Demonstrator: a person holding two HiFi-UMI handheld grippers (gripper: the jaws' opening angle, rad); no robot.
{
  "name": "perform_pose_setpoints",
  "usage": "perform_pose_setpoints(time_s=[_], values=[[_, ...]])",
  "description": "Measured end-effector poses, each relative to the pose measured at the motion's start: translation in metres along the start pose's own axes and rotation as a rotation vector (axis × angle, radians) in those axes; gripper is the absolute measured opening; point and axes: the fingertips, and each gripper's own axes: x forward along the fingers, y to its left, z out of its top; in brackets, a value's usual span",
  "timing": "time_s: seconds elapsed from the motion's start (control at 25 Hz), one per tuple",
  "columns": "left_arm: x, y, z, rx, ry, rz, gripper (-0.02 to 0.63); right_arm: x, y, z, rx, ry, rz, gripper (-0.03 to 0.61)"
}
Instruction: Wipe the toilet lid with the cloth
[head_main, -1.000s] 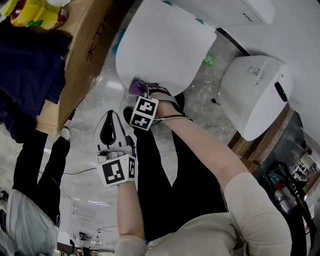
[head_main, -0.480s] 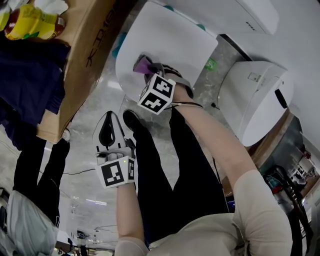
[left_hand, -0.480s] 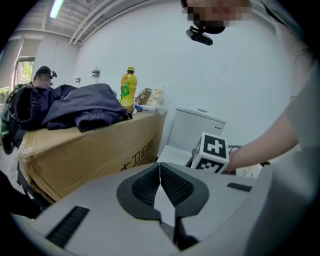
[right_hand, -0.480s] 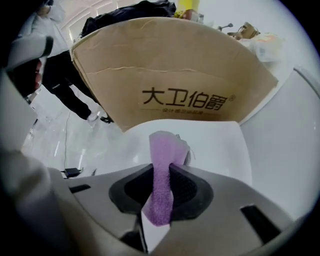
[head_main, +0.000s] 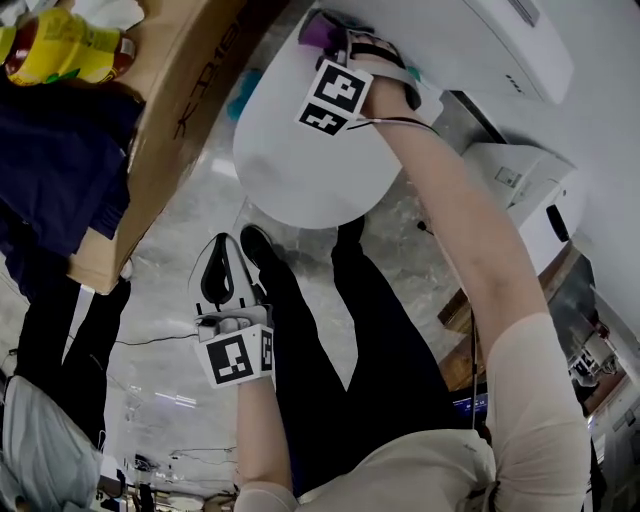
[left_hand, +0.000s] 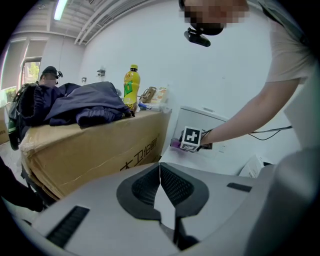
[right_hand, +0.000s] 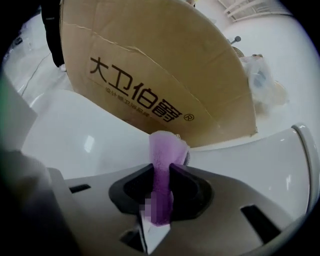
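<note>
At the far left a yellow plastic bottle (head_main: 62, 52) lies on a heap of dark blue jacket fabric (head_main: 55, 165), and both rest on top of a big brown cardboard box (head_main: 175, 100) with printed lettering down its side. The box stands on a glossy, grey-veined stone floor (head_main: 185, 215). Just to the right of the box, the left tool (left_hand: 160, 172) hangs low over the floor, well short of the toilet. Its ribbed black pads meet along a thin line and there is nothing between them. Next comes the toilet lid (head_main: 300, 170), a smooth, rounded white shell with a soft sheen, shut flat and sitting close beside the box. At its far end, by the hinge, the right tool (right_hand: 161, 175) is clamped tight on the cloth (right_hand: 166, 150), a fuzzy purple fold squeezed narrow between the pads, with a rounded tuft poking out past the tips. The tuft sits low over the back of the lid, though whether it actually touches I cannot tell. Behind it runs the white tank (head_main: 480, 40), hard and glossy, and further right stands another rounded white fixture (head_main: 530, 190) with a small dark panel on it.
</note>
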Motion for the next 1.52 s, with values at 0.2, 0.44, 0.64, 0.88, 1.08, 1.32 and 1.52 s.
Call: perform_pose_setpoints(time_s=[0.2, 0.44, 0.64, 0.88, 1.08, 1.32, 1.52], values=[[0.002, 0.000, -0.001, -0.009, 0.003, 0.015, 0.015, 0.034, -0.008, 0.001, -0.039, 0.038, -0.026, 0.094], [0.001, 0.002, -0.001, 0.001, 0.004, 0.014, 0.017, 0.040, 0.025, 0.006, -0.120, 0.079, -0.006, 0.092], [0.004, 0.005, 0.006, 0.004, -0.005, -0.003, 0.017, 0.027, 0.052, 0.017, -0.056, 0.069, 0.075, 0.092], [0.003, 0.013, 0.005, 0.001, -0.005, -0.016, 0.016, -0.002, 0.105, 0.042, -0.009, 0.028, 0.176, 0.092], [-0.002, 0.024, 0.000, 0.014, 0.006, -0.026, 0.015, -0.029, 0.152, 0.062, 0.022, 0.001, 0.244, 0.092], [-0.014, 0.036, 0.003, 0.021, -0.006, -0.029, 0.016, -0.053, 0.189, 0.082, 0.065, -0.005, 0.316, 0.092], [-0.023, 0.043, 0.001, 0.015, -0.016, -0.035, 0.016, -0.072, 0.217, 0.092, 0.070, -0.006, 0.366, 0.092]])
